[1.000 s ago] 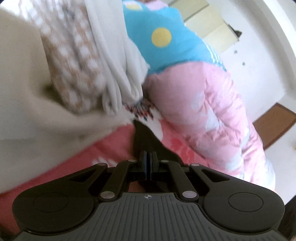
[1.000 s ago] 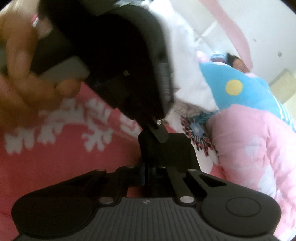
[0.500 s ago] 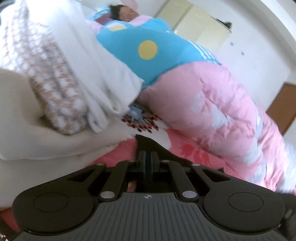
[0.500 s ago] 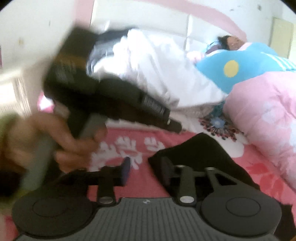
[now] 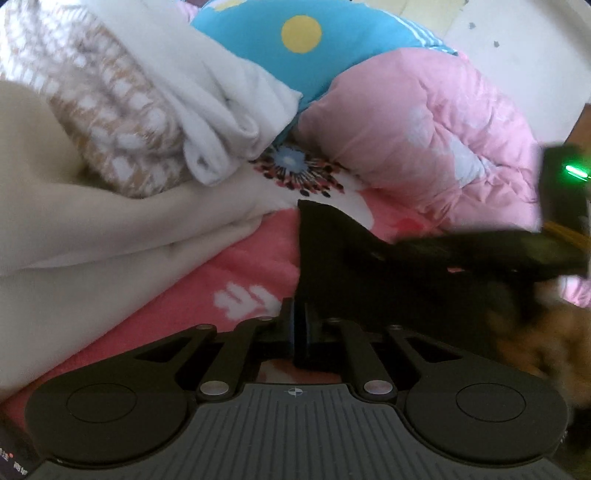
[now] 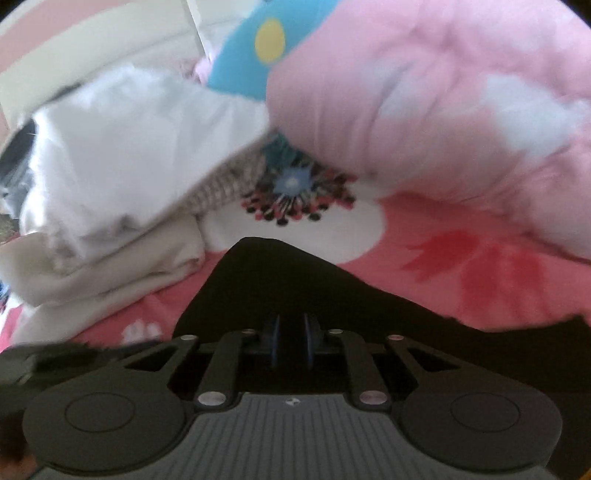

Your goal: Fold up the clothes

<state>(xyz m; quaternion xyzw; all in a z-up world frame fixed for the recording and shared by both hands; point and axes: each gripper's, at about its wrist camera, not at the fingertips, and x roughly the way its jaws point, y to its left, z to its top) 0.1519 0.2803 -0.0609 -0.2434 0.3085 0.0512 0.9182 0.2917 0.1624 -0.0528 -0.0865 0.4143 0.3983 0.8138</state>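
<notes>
A black garment lies on the pink flowered bedsheet. My left gripper is shut on the garment's left edge, and its jaws are just starting to part. The right hand's tool comes in blurred from the right of the left wrist view, its green-lit housing over the same cloth. In the right wrist view, my right gripper sits low over the black garment. Its jaws are closing, with a narrow gap left and dark cloth lying between the pads.
A heap of cream, white and brown-checked clothes lies at the left. A puffy pink quilt and a blue cushion with a yellow dot fill the back and right. A blurred hand is at lower right.
The right gripper let go, swung right and rolled. It now faces the black garment with its jaws narrowing. The left gripper shifted slightly, still pinched, and the right tool entered its view.
</notes>
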